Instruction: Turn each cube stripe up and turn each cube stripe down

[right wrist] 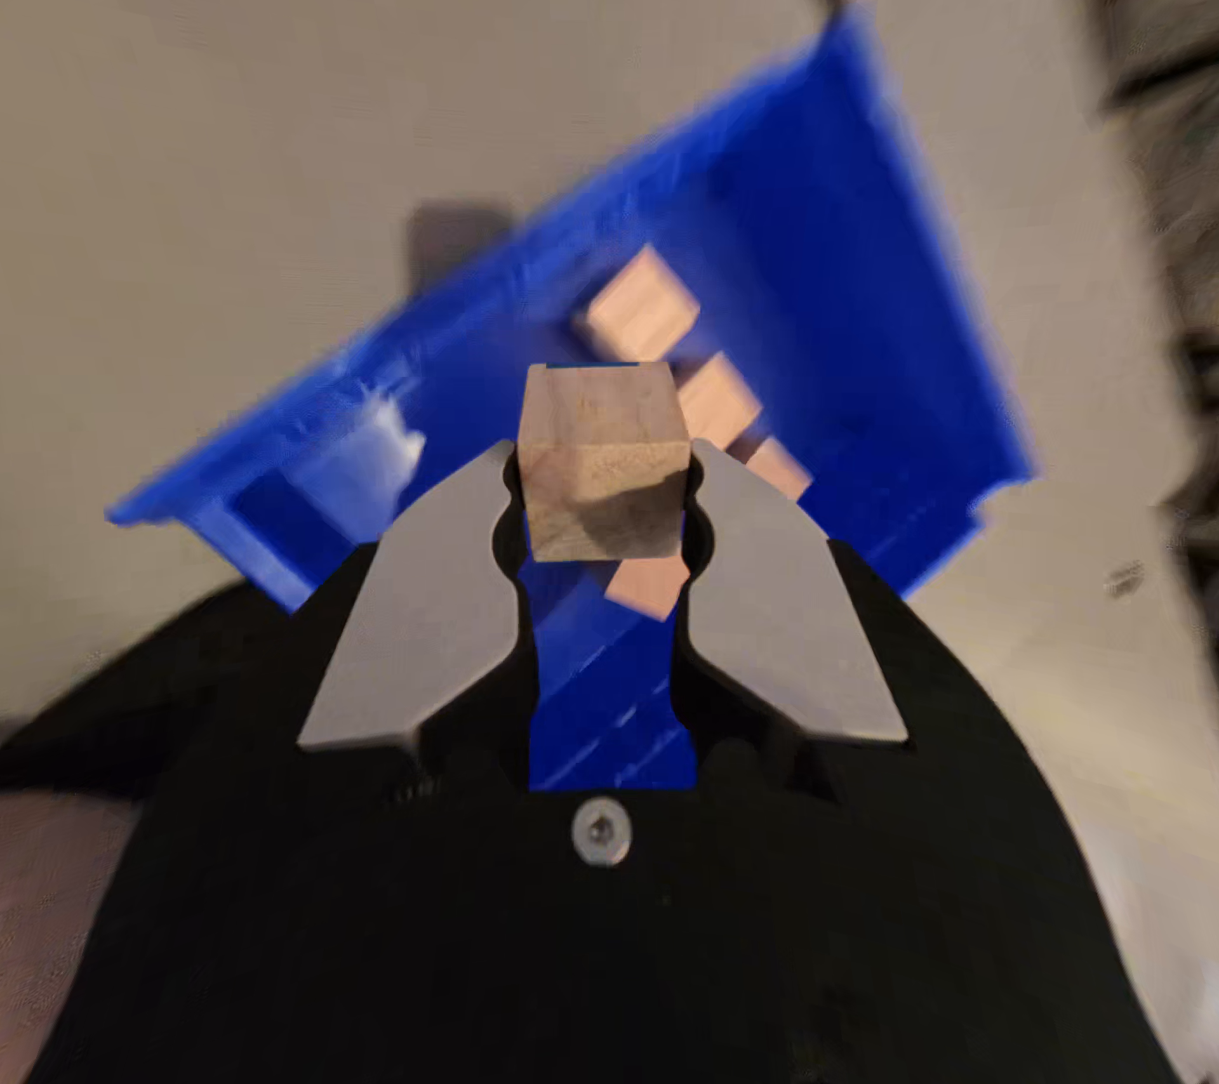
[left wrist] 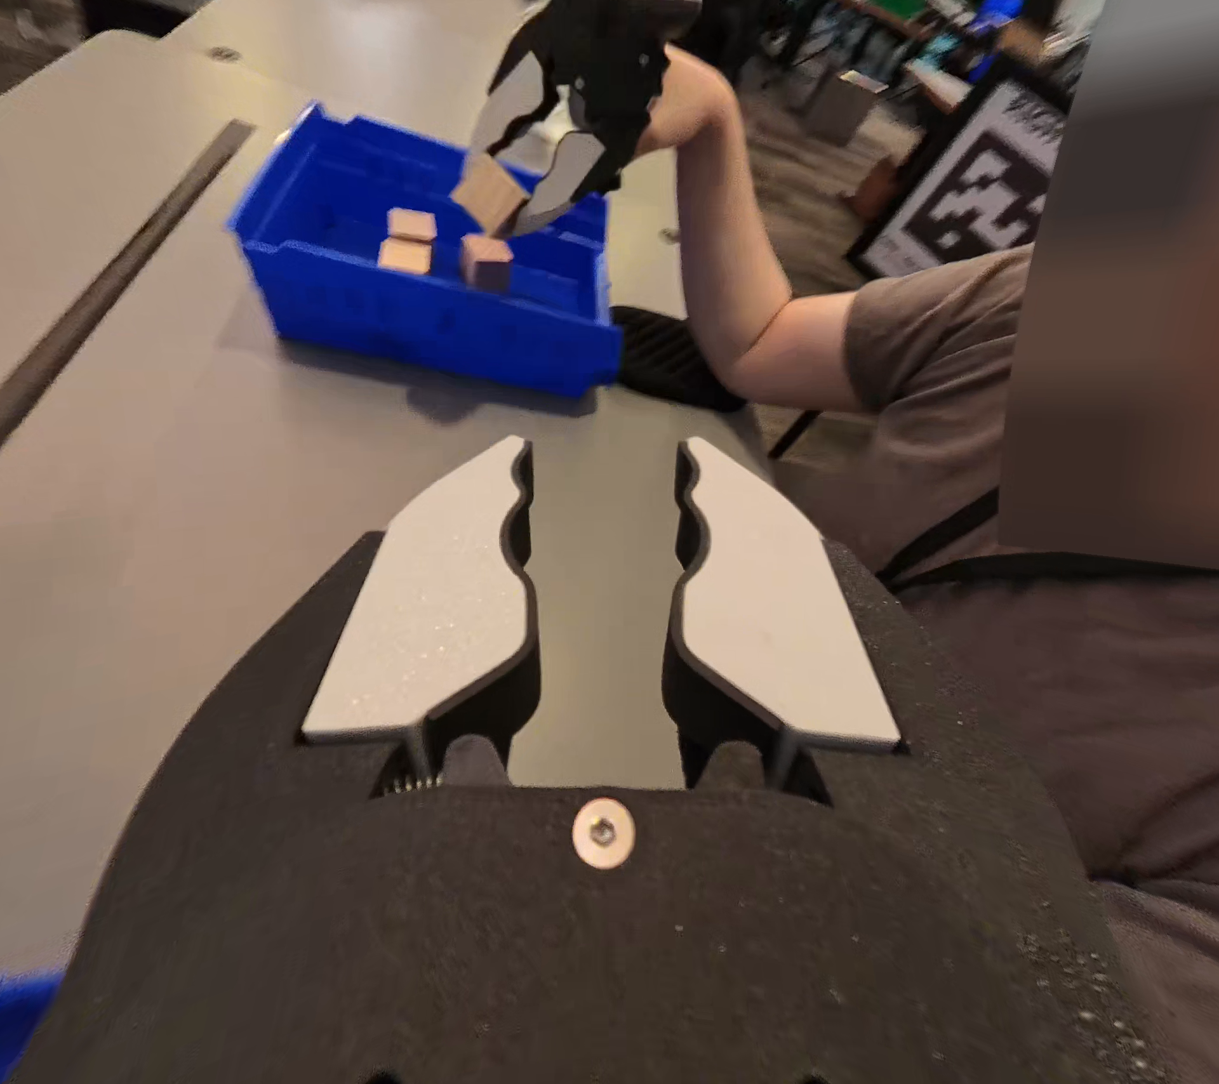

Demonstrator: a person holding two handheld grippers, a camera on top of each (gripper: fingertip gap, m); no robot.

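Right gripper (right wrist: pixel 603 459): clamped on one wooden cube (right wrist: pixel 603 482), the fingers pressing its two opposite sides; cube held in the air over the bin, tilted in the left wrist view
Held cube, stripe: a thin blue line runs along its far top edge in the right wrist view; whether that is the stripe or the bin behind, cannot tell
Left gripper (left wrist: pixel 603 452): fingers apart, nothing between them; it hovers over bare desk (left wrist: pixel 165 525), well apart from the bin
Blue bin (left wrist: pixel 422 327): shallow plastic tray on the grey desk, near its right edge; inner ribs along the walls
Cubes in bin: three seen from the left wrist view – a pair touching, one behind the other (left wrist: pixel 411 225) and (left wrist: pixel 404 256), and a single cube (left wrist: pixel 487 261) just to their right, below the held one
Stripes on the resting cubes: too blurred to read in either view
Person: bare forearm (left wrist: pixel 719 235) reaches over the desk edge to the right gripper; grey short sleeve
Background: blurred room with chairs and other tables
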